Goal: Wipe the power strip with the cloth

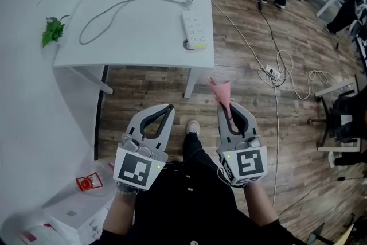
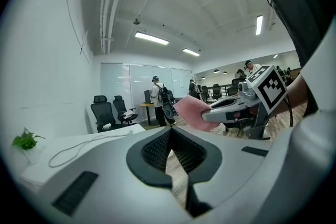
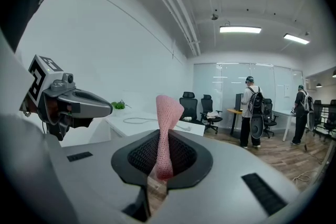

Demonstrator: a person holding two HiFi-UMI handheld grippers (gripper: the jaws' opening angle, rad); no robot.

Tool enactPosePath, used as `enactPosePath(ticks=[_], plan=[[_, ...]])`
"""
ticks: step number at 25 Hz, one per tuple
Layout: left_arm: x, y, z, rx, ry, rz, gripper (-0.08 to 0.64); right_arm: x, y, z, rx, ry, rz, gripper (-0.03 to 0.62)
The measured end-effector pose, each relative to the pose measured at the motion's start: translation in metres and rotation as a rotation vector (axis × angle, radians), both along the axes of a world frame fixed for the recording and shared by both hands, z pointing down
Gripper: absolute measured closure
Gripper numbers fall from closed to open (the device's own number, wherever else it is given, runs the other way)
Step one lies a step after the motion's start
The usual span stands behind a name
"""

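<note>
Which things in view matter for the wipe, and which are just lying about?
For the job:
power strip on the white table
pink cloth, clamped in the right hand-held gripper

Lying about:
green plant at the table's left edge
extension lead on the floor
small red object, lower left

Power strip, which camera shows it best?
The head view: the white power strip lies whole by the table's right edge, seen from above. Both gripper views look low across the tabletop and show only its cable clearly; the strip itself can't be made out.
</note>
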State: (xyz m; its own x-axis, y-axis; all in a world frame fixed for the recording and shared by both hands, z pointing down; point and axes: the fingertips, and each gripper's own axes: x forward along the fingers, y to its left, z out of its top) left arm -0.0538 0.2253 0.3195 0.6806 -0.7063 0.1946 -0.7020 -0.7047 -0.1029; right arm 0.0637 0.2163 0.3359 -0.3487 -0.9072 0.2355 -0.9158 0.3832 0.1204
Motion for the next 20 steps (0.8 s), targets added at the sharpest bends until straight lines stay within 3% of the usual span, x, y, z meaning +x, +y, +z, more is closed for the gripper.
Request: enactPosePath(ticks=[20], plan=[[0.073,-0.171,-0.009,-0.007,0.021,-0.103,0.549,0.073,-0.178,0.003,-0.037,0.007,-0.100,0.535]])
